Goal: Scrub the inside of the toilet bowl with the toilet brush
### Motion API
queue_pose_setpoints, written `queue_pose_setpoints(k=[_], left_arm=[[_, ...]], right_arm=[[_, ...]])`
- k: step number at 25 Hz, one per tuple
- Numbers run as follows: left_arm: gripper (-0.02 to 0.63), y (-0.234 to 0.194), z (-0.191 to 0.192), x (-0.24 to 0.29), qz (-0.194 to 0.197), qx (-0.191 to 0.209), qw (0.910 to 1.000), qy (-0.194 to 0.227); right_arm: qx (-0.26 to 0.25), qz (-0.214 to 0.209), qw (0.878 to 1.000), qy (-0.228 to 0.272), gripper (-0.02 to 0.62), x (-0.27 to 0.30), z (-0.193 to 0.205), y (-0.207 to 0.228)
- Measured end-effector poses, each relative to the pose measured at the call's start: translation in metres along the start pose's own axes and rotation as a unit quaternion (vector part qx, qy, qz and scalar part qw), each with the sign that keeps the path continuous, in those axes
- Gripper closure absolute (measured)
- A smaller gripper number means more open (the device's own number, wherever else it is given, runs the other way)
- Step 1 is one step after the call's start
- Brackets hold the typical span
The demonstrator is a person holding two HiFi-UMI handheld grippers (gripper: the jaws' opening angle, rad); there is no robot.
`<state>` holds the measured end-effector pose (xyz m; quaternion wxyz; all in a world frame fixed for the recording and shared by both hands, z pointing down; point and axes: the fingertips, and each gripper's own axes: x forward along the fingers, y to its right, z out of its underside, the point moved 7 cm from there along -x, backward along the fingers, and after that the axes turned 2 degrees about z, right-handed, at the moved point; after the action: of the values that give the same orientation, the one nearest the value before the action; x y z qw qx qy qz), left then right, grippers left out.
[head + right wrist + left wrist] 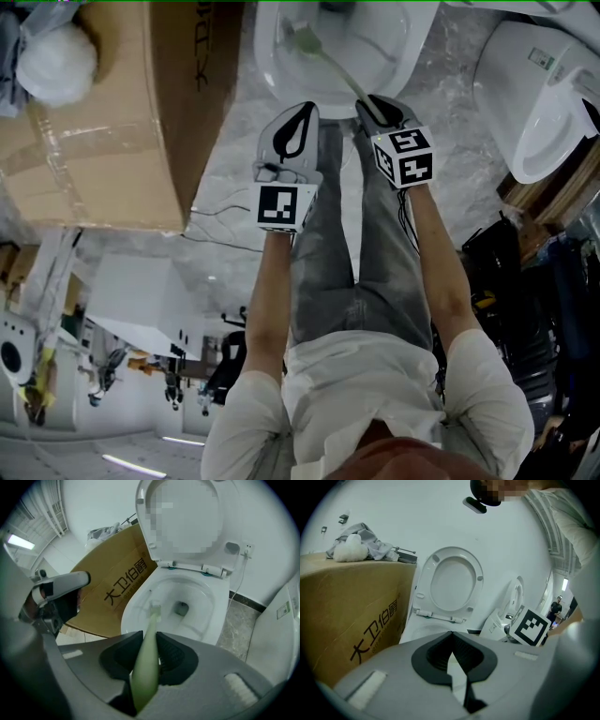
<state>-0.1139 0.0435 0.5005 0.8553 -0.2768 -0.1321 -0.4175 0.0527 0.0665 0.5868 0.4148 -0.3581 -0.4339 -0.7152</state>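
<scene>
Our right tool (149, 645) clamps the brush (145, 660), its handle running straight ahead and down, head inside the bowl (131, 613) just beyond; our left tool (451, 641) sits closed and empty.

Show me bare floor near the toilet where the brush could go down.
Two patches. The marble floor between the box and the legs is bare but for a thin cable. The strip between the toilet and the second toilet is free too. Lower right, by the dark gear, is crowded.
</scene>
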Motion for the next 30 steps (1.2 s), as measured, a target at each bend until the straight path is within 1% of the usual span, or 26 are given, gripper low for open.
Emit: queue_pose_setpoints(k=[2, 4, 7, 11, 17, 21, 26, 30], left_arm=[[0.588, 0.000, 0.000, 0.000, 0.006, 0.007, 1.0000, -0.003], [0.588, 0.000, 0.003, -0.001, 0.009, 0.012, 0.9998, -0.015], [0.588, -0.001, 0.005, -0.002, 0.011, 0.008, 0.9997, -0.019], [0.588, -0.003, 0.005, -0.004, 0.020, 0.014, 0.9994, -0.025], [0.588, -0.006, 0.001, -0.004, 0.028, 0.008, 0.9994, -0.021], [0.588, -0.007, 0.002, -0.006, 0.036, 0.016, 0.9987, -0.034], [0.588, -0.008, -0.001, -0.007, 0.034, 0.019, 0.9986, -0.035], [0.588, -0.007, -0.003, -0.006, 0.035, 0.018, 0.9985, -0.037]], right_arm=[[-0.018, 0.000, 1.000, -0.010, 0.500, -0.004, 0.003, -0.005], [-0.026, -0.002, 0.999, -0.018, 0.500, -0.007, 0.005, -0.008], [-0.025, -0.007, 0.999, -0.028, 0.500, -0.011, 0.009, -0.010], [-0.034, -0.009, 0.998, -0.042, 0.500, -0.016, 0.013, -0.013], [-0.063, -0.001, 0.996, -0.068, 0.500, -0.025, 0.015, -0.017], [-0.073, 0.009, 0.994, -0.086, 0.500, -0.030, 0.017, -0.018], [-0.097, 0.017, 0.989, -0.108, 0.500, -0.033, 0.015, -0.018], [-0.102, 0.020, 0.986, -0.127, 0.500, -0.037, 0.016, -0.010]])
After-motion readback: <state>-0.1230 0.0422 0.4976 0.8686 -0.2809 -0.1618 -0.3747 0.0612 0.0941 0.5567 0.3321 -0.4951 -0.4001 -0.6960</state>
